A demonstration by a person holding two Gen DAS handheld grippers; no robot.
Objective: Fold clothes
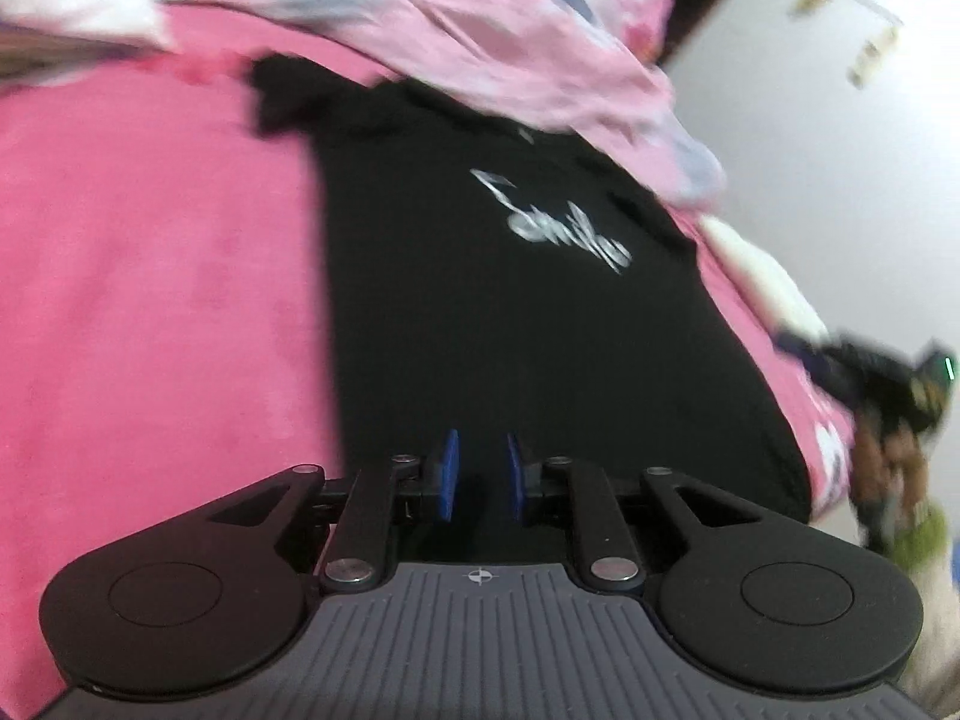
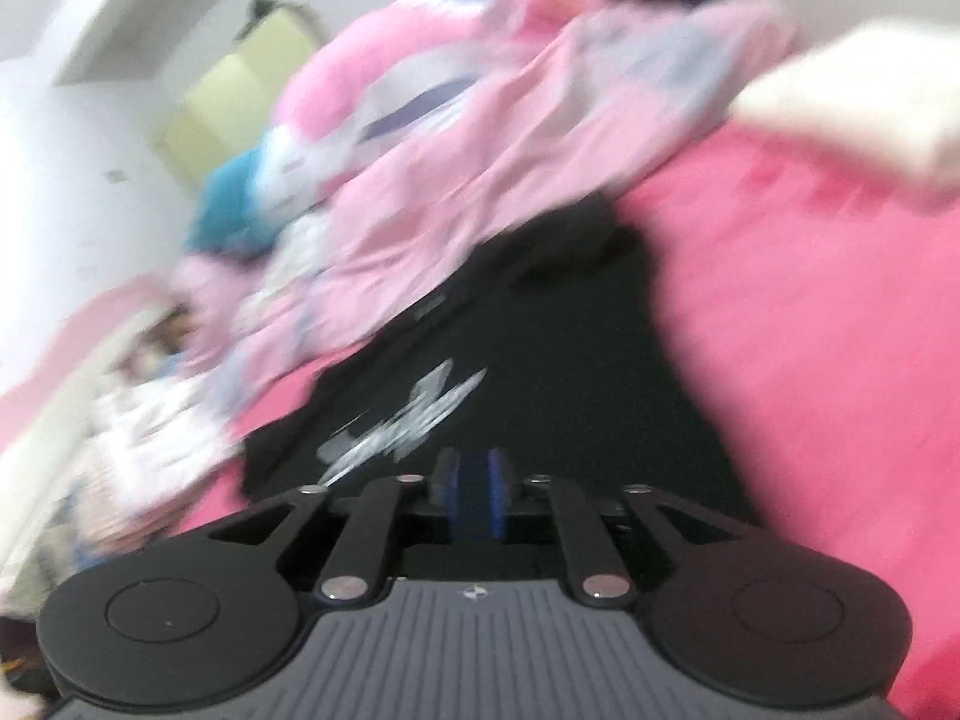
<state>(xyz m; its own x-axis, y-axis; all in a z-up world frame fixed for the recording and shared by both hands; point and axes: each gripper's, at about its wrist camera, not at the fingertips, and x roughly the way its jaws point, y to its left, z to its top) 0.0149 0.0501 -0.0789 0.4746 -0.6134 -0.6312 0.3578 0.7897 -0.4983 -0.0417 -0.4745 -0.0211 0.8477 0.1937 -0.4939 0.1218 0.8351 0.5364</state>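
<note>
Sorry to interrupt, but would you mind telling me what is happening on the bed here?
A person is folding laundry with handheld tongs, one in each hand. A black T-shirt with white lettering lies spread on the pink bedspread, and a heap of pale pink patterned clothes sits beyond it. The left tongs hover over the shirt's near edge, slightly open and empty. The right tongs also seem to hold nothing, though blur hides their gap.

A black T-shirt [image 1: 540, 330] with a white script print lies on the hot-pink bedspread [image 1: 150, 270]. Beyond the T-shirt, a pale pink garment [image 2: 480, 150] shows white and grey-blue patches, with a teal cloth [image 2: 231, 204] beside it. Both grippers have blue pads [image 1: 449, 474].
</note>
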